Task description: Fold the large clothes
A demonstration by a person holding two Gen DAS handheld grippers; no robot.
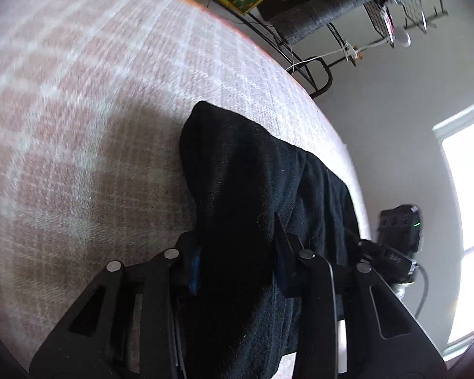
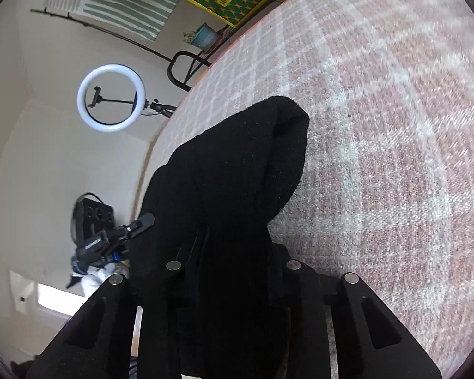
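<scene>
From the left wrist we see our left tool point(image 1: 237, 252) clenched on a bunch of the black garment point(image 1: 243, 170), which rises between its fingers and drapes forward and to the right over the pink checked surface point(image 1: 79, 94). At the right edge, the other tool point(image 1: 391, 257) also meets the cloth.

From the right wrist we see our right tool point(image 2: 233, 268) grasping the black garment point(image 2: 243, 164) too; the fabric bunches up, its far tip over the checked surface point(image 2: 395, 126). A ring light point(image 2: 110, 98) stands at far left.
</scene>
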